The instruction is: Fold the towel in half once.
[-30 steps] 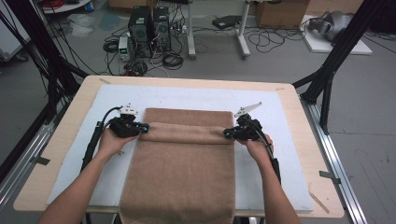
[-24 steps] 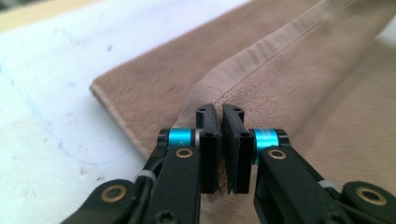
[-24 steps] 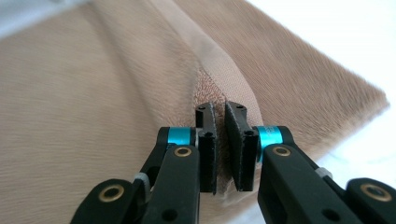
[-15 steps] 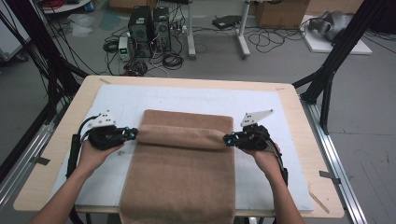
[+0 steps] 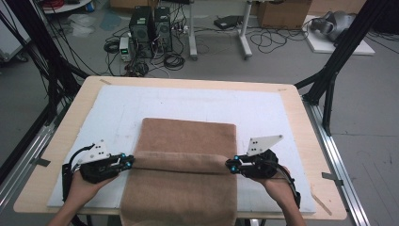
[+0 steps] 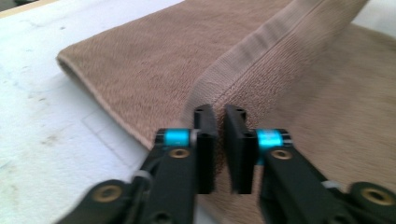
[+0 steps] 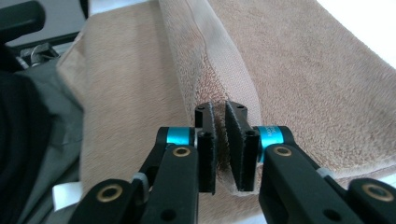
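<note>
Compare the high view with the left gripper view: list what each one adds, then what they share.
High view adds: the full light wooden table, the right claw at the right edge of the brown terry towel, and black computer towers on the floor. Left gripper view adds: a close look at the left claw, whose jaws have just been opening, with a narrow gap between the pads and the towel's ribbed hem at their tips, apparently not pinched. Shared: the towel, folded over, on the white mat.
</note>
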The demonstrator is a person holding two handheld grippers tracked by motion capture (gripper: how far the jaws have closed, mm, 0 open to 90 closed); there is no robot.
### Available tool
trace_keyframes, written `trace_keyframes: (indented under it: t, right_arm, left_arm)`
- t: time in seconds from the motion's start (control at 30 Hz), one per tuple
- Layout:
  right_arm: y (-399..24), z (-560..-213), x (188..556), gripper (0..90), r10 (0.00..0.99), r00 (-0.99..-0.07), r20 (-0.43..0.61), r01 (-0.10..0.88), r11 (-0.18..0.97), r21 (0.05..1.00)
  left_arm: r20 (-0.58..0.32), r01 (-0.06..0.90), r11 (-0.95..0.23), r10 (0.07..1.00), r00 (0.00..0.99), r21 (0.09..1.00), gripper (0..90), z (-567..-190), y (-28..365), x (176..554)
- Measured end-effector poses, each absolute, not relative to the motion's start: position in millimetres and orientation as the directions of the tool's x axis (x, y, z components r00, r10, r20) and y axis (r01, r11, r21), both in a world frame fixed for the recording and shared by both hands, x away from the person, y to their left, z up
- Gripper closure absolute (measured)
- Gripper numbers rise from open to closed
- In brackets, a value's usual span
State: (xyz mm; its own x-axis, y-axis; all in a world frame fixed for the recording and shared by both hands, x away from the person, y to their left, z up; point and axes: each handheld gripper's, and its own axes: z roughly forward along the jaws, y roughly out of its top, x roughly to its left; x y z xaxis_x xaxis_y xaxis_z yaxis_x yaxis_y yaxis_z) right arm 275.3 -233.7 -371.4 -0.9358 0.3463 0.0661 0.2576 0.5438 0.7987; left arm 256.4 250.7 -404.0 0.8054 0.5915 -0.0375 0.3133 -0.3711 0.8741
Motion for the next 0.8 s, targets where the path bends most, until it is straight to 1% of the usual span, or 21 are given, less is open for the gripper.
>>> trace_keyframes:
  t: [0.07,0.13,0.17,0.37,0.43,0.53,0.63,0.7,0.77,0.8]
  right_arm:
    - [-238,-367,273,72.8,0.338,-0.938,0.081,0.257,0.518,0.816]
    - [-242,-364,275,71.2,0.353,-0.933,0.071,0.256,0.51,0.821]
    - [-243,-364,276,69.9,0.359,-0.93,0.074,0.262,0.51,0.819]
    - [-243,-374,302,63.5,0.435,-0.899,0.059,0.309,0.532,0.788]
    - [-243,-381,318,62.7,0.468,-0.881,0.07,0.34,0.524,0.781]
    - [-242,-390,338,58.6,0.513,-0.855,0.073,0.378,0.521,0.765]
    - [-240,-402,359,52.1,0.558,-0.825,0.091,0.424,0.505,0.752]
    - [-240,-411,371,48.3,0.588,-0.803,0.101,0.459,0.5,0.735]
    - [-238,-420,378,42.1,0.624,-0.775,0.095,0.491,0.501,0.712]
    - [-238,-424,381,40.1,0.638,-0.765,0.092,0.506,0.505,0.699]
  left_arm:
    - [-0.044,0.304,-0.355,0.584,0.81,0.884,68.7,-396,252,255]
    - [-0.033,0.294,-0.357,0.585,0.811,0.887,66.6,-389,252,256]
    - [-0.022,0.289,-0.369,0.584,0.812,0.883,66.2,-387,252,259]
    - [-0.035,0.322,-0.369,0.609,0.793,0.872,64.5,-394,248,282]
    - [-0.02,0.331,-0.381,0.63,0.776,0.863,64.3,-398,245,292]
    - [0.011,0.346,-0.398,0.67,0.743,0.85,63.2,-404,241,309]
    - [0.002,0.375,-0.378,0.706,0.708,0.847,59.2,-412,241,330]
    - [-0.041,0.418,-0.336,0.736,0.676,0.844,57.1,-419,241,342]
    - [-0.008,0.451,-0.37,0.766,0.643,0.812,51.8,-427,239,351]
    - [-0.013,0.465,-0.366,0.775,0.632,0.806,48.1,-430,239,355]
